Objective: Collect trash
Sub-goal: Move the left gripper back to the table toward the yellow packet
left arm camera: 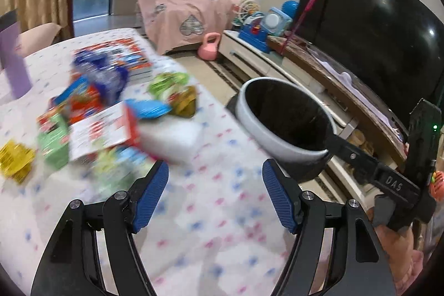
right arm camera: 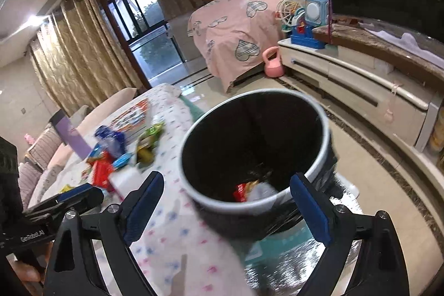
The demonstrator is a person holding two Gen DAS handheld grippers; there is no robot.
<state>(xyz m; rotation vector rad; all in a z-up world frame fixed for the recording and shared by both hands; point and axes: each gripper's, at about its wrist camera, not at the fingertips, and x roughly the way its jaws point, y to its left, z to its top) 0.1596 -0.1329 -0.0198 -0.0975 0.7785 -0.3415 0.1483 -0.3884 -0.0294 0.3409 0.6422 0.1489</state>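
Your work surface is a counter (left arm camera: 222,212) draped in a white cloth printed with small pink and blue marks. It stands in a living room with glossy pale floor tiles, gold patterned curtains (right arm camera: 75,52) beside a dark-framed glass door, a piece of furniture under a pink heart-print sheet (left arm camera: 188,7), a pink kettlebell (left arm camera: 209,46) on the floor, and a long low cabinet (right arm camera: 360,85) carrying toys and a large black television (left arm camera: 374,24).

The trash (left arm camera: 91,113) lies as a loose heap toward the counter's far left part: crinkled foil and plastic wrappers in blue, green and yellow, flat printed cardboard boxes in red, white and green. Motion blur hides the finer detail. A purple upright panel (left arm camera: 14,65) stands at the left edge.

The waste bin (right arm camera: 258,154) stands just off the counter's right edge, a round cylinder with a pale rim and a black liner, long axis upright, mouth facing up. A red wrapper (right arm camera: 241,192) and pale crumpled scraps lie at its bottom.

Your left hand-held gripper (left arm camera: 215,196) hangs over the cloth, jaws well apart, nothing between them. Your right hand-held gripper (right arm camera: 227,210) sits at the bin's near rim, jaws spread wide and empty.
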